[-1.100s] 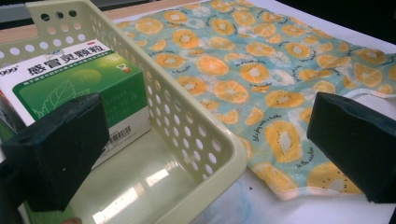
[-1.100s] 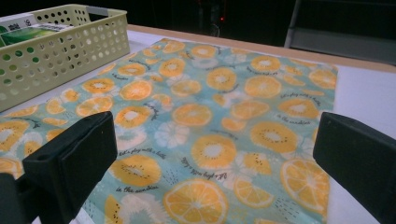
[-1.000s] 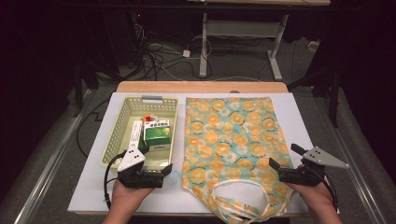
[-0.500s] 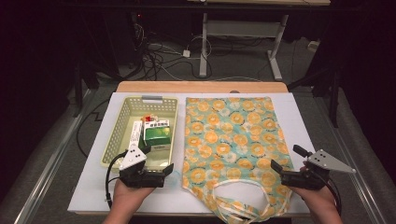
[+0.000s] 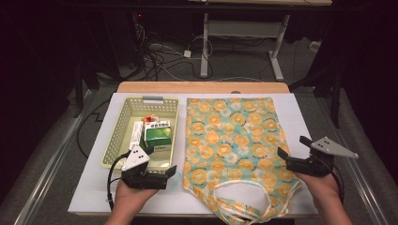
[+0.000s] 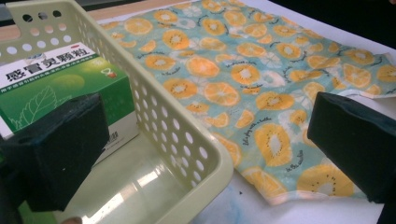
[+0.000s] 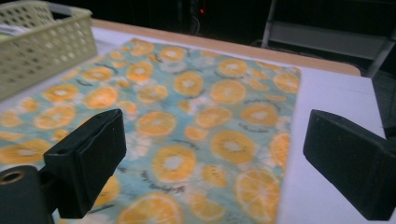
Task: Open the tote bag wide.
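The left tool (image 5: pixel 162 172) sits in the lower left of the high view, held in a hand (image 5: pixel 129 199), its jaws spread apart and grasping nothing. In the left gripper view its two black jaws frame the near corner of a pale yellow basket (image 6: pixel 187 140): one jaw in front of the basket's inside, the other over the cloth.

The right tool (image 5: pixel 293 152) is at the lower right of the high view, jaws also wide apart and empty, over the right edge of the cloth bag (image 5: pixel 234 140).

The bag, printed with orange slices, lies flat in the middle of the white desk (image 5: pixel 291 108), its handles toward the bottom edge. The basket (image 5: pixel 123 122) lies just beside the bag's left edge and holds a green box (image 5: pixel 157 136) with other small packets.
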`<state>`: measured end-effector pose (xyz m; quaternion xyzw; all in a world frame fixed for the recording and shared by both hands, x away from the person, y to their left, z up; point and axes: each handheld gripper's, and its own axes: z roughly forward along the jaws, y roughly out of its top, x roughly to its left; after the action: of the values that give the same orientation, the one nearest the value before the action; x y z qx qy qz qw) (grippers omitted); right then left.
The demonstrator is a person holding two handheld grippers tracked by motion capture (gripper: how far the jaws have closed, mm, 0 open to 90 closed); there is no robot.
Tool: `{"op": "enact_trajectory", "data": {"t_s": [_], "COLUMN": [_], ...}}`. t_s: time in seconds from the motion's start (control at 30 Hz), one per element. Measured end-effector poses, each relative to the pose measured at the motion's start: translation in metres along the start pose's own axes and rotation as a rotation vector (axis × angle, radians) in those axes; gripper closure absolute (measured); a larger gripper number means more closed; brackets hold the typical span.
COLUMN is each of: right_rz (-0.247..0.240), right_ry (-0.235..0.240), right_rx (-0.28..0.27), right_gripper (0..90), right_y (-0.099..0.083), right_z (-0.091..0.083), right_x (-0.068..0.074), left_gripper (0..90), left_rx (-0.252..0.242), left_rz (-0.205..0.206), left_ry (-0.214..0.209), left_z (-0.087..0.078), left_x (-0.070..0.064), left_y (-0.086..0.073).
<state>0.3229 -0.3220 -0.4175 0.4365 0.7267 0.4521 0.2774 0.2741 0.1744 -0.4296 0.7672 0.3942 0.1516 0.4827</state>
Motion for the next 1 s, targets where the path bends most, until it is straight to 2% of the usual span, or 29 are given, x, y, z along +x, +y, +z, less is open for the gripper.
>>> {"op": "enact_trajectory", "data": {"t_s": [0.1, 0.23, 0.53, 0.7, 0.8, 1.0], "right_rz": [0.015, 0.052, 0.122, 0.154, 0.165, 0.176], "right_ry": [-0.006, -0.017, -0.032, -0.042, -0.064, -0.07], "right_rx": [0.042, 0.07, 0.13, 0.198, 0.254, 0.307], "right_gripper": [11.5, 18.1, 30.1, 32.0, 32.2, 32.3], "right_y": [0.005, 0.01, 0.014, 0.01, 0.006, -0.002], "right_z": [0.015, 0.035, 0.073, 0.108, 0.126, 0.142], "right_x": [-0.012, -0.029, -0.06, -0.071, -0.078, -0.086], "left_gripper": [0.0, 0.0, 0.0, 0.0, 0.0, 0.0], "left_rx": [-0.007, -0.016, -0.022, -0.019, -0.019, -0.004], "left_rz": [-0.016, -0.015, -0.011, -0.004, -0.001, -0.006], "left_ry": [-0.012, -0.009, 0.015, 0.018, 0.018, 0.015], "left_z": [-0.001, -0.002, -0.004, -0.008, -0.008, -0.009], "left_x": [0.002, 0.002, 0.002, 0.001, 0.002, 0.004], "left_y": [0.0, 0.0, -0.005, -0.008, -0.008, -0.012]}}
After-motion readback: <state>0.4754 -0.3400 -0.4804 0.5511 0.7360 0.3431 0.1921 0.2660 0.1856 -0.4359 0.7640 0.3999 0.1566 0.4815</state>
